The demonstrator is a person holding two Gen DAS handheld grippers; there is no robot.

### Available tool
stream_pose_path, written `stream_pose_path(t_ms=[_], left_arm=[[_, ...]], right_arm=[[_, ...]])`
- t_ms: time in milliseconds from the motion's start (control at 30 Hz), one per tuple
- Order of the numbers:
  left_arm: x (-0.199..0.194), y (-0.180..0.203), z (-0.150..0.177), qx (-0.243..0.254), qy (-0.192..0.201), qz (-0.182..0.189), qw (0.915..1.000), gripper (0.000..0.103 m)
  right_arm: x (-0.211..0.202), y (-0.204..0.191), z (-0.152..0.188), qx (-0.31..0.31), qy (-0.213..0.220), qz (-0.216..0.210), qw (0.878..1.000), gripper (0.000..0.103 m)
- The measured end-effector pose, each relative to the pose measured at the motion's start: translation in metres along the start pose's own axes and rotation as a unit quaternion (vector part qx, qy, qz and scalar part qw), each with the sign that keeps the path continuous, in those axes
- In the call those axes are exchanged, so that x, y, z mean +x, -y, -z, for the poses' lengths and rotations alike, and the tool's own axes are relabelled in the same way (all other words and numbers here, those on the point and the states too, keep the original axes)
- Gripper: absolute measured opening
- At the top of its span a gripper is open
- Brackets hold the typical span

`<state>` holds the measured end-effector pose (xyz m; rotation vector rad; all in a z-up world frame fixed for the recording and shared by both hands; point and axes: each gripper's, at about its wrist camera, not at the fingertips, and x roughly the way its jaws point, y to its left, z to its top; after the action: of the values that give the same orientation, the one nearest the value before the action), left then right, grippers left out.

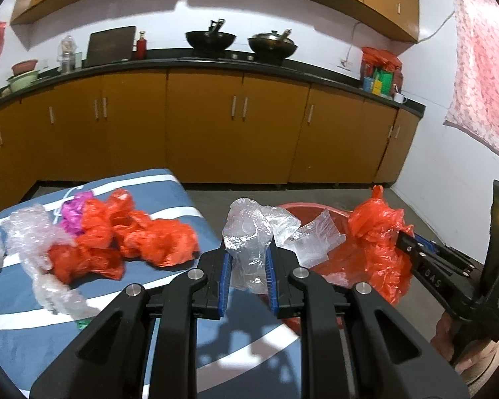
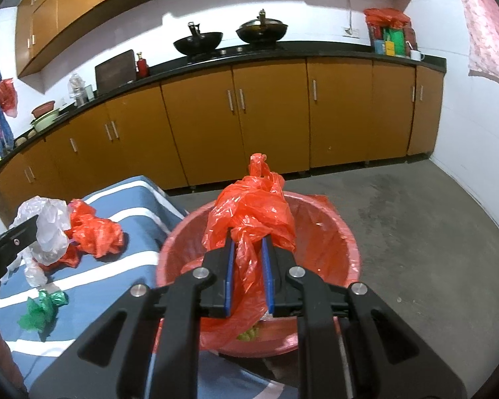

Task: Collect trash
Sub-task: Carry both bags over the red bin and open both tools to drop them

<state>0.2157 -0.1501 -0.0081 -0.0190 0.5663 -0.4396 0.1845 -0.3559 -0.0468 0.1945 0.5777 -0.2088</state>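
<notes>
Left hand-held gripper clenched on clear crumpled plastic, beside the red basin at 2 o'clock. Right hand-held gripper grasping an orange bag over the basin. More bags at 9 o'clock on the striped tabletop.

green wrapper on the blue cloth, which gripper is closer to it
Left. The left gripper hangs over the cloth just beyond the green wrapper; the right gripper is off over the red basin.
</notes>
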Motion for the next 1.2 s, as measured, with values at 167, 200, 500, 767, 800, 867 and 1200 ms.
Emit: stream_pose_path(t_ms=[167, 200, 500, 767, 800, 867, 1200], left_arm=[[0.018, 0.019, -0.003, 0.009, -0.004, 0.013, 0.9999, 0.018], [0.022, 0.022, -0.003, 0.011, -0.005, 0.014, 0.9998, 0.018], [0.057, 0.048, -0.003, 0.024, -0.026, 0.029, 0.9989, 0.018], [0.084, 0.06, 0.002, 0.035, -0.046, 0.034, 0.9978, 0.018], [0.087, 0.06, 0.001, 0.036, -0.047, 0.034, 0.9976, 0.019], [0.091, 0.062, 0.002, 0.037, -0.051, 0.035, 0.9974, 0.02], [0.097, 0.05, 0.006, 0.024, -0.064, 0.024, 0.9974, 0.041]], right_arm=[[0.01, 0.013, -0.001, 0.004, -0.003, 0.007, 1.0, 0.016], [0.012, 0.015, -0.002, 0.004, -0.003, 0.008, 1.0, 0.016], [0.029, 0.032, -0.006, 0.01, -0.005, 0.015, 1.0, 0.016], [0.044, 0.042, -0.006, 0.021, -0.012, 0.015, 1.0, 0.016], [0.046, 0.041, -0.007, 0.022, -0.012, 0.014, 1.0, 0.016], [0.048, 0.042, -0.009, 0.022, -0.01, 0.011, 1.0, 0.018], [0.049, 0.046, -0.011, 0.024, -0.004, 0.009, 1.0, 0.031]])
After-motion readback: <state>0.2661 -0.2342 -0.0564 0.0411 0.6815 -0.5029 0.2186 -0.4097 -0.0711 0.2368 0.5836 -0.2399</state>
